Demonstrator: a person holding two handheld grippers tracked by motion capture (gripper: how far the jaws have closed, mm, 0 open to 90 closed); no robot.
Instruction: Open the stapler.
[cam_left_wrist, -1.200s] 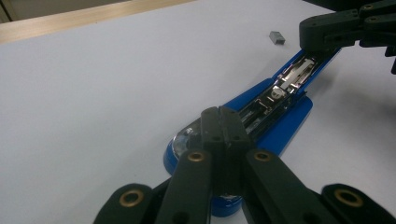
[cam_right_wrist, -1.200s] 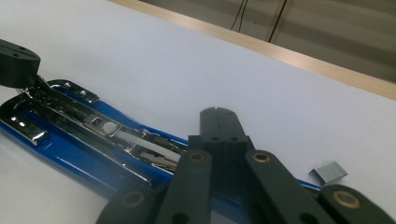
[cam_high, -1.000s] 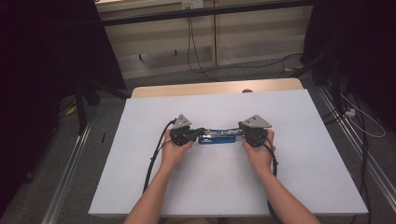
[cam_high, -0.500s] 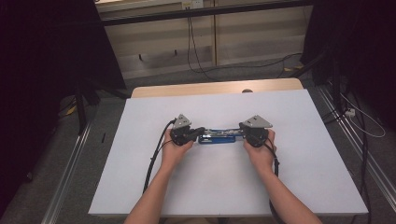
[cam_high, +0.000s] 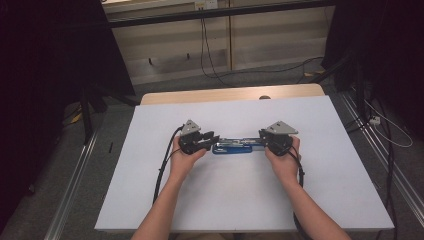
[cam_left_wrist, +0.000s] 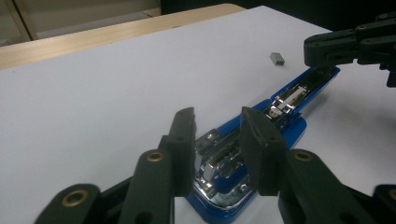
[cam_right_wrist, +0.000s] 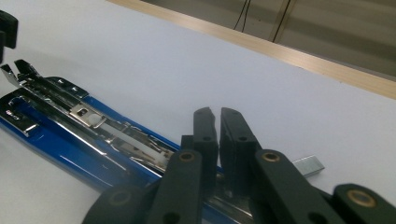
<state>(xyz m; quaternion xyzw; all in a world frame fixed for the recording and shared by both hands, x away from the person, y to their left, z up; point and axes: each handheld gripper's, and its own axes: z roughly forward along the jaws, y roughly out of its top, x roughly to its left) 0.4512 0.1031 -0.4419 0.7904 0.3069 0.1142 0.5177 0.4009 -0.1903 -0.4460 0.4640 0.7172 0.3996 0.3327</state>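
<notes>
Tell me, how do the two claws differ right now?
The left claw stands open, its jaws spread either side of the blue stapler's hinged end. The right claw is nearly shut, jaws close together over the stapler's other end, beside a small staple block. Both are black, hand-held, and work the same stapler.

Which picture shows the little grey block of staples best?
The right gripper view: the staples lie close and sharp on the table, just past the right gripper. In the left gripper view they are a small grey block beyond the stapler. From the high view I cannot make them out.
</notes>
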